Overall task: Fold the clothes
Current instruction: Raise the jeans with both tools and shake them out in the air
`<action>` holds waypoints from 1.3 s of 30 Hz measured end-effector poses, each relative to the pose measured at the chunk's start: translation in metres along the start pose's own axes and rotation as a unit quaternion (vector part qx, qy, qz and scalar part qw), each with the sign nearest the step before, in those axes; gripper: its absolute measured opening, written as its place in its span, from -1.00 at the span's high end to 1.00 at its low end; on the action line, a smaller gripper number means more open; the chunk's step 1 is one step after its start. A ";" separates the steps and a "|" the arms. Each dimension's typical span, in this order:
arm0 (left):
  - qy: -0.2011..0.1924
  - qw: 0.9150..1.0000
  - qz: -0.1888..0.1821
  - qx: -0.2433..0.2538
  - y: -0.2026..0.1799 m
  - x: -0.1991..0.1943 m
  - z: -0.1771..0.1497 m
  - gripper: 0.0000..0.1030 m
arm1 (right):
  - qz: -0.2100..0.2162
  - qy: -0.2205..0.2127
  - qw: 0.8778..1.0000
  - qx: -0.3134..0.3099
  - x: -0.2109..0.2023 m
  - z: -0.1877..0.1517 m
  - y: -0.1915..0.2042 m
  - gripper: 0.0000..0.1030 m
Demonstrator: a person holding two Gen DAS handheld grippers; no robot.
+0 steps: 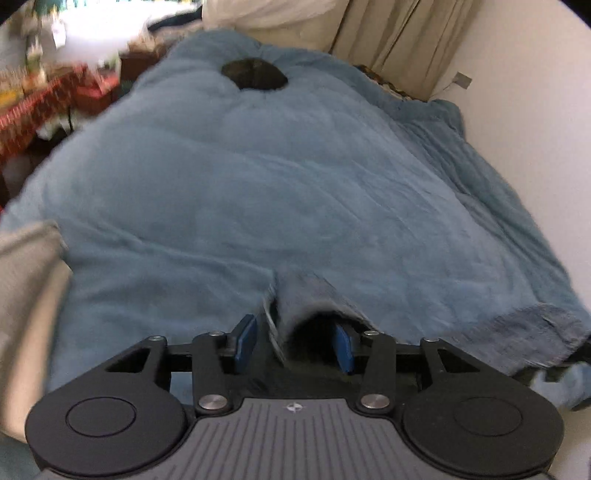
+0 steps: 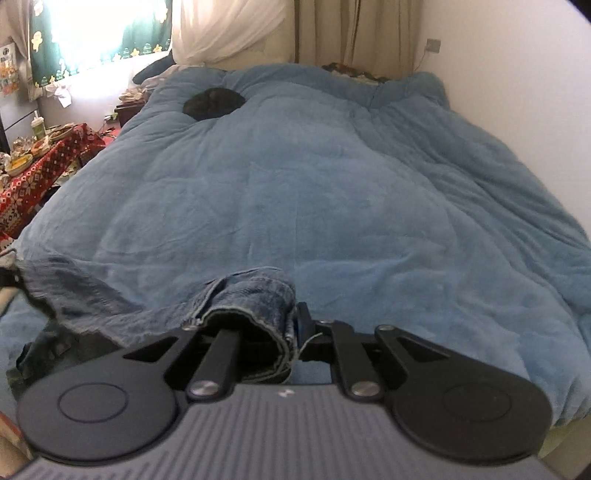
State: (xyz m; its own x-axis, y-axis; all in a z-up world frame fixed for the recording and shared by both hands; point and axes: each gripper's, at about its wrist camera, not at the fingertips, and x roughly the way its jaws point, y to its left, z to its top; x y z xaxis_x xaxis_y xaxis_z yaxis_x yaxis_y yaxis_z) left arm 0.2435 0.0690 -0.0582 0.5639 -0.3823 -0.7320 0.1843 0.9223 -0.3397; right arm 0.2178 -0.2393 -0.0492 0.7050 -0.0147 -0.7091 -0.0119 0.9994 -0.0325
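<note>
Item 1: denim garment, apparently jeans, lying at the near edge of the blue duvet, at six o'clock in both wrist views. One hem end sits at each of my grippers, with the cloth stretched between them, which I judge is meant to keep the edge straight for a fold.

Item 2: my left gripper. Jaws parted, blue pads clear of the cloth; a rolled denim end stands loose between them. Released, I judge, because that end already rests on the duvet.

Item 3: my right gripper. Jaws nearly closed, clenched on the denim hem, which bunches over the left finger. That end is not yet let go.

Item 4: dark round patch on the duvet, at twelve o'clock, well apart from the garment.

Item 5: red patterned cloth over cluttered furniture, at nine o'clock, beside the bed.

Item 6: curtains, at twelve o'clock.
</note>
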 end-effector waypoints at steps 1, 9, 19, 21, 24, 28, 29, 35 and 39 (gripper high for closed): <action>0.004 1.000 -0.004 -0.006 0.000 0.004 -0.002 0.16 | 0.003 0.001 1.000 0.001 0.004 0.003 -0.001 0.77; 0.037 0.993 -0.038 -0.105 0.011 0.047 -0.012 0.22 | 0.010 -0.002 1.000 -0.011 0.005 0.006 0.004 0.74; 0.031 0.980 -0.073 -0.184 0.006 0.068 -0.015 0.85 | 0.016 0.008 1.000 0.002 -0.002 -0.009 -0.002 0.73; 0.022 0.985 -0.063 -0.159 0.000 0.064 -0.017 0.85 | 0.011 0.009 1.000 -0.002 -0.003 -0.014 -0.001 0.71; 0.010 0.994 -0.042 -0.105 -0.012 0.053 -0.018 0.85 | 0.008 0.010 1.000 -0.014 -0.003 -0.017 -0.001 0.64; -0.013 0.999 -0.023 -0.023 -0.026 0.031 -0.028 0.85 | 0.005 -0.007 0.999 -0.041 -0.008 -0.025 -0.002 0.40; -0.019 1.000 -0.018 -0.001 -0.030 0.026 -0.032 0.85 | 0.001 -0.013 0.999 -0.052 -0.009 -0.028 -0.003 0.32; -0.047 0.996 -0.003 0.078 -0.038 0.005 -0.058 0.85 | -0.047 -0.055 0.975 -0.209 -0.020 -0.049 0.025 0.10; -0.056 0.995 -0.013 0.081 -0.036 -0.002 -0.061 0.85 | -0.097 -0.098 0.928 -0.346 -0.028 -0.066 0.061 0.04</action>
State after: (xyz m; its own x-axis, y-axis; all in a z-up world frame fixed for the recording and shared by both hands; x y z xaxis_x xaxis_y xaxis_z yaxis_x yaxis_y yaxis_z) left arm 0.1866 0.0328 -0.0801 0.6423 -0.4057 -0.6503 0.3225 0.9127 -0.2508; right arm 0.1505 -0.1802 -0.0774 0.8566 -0.1178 -0.5024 -0.2763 0.7176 -0.6393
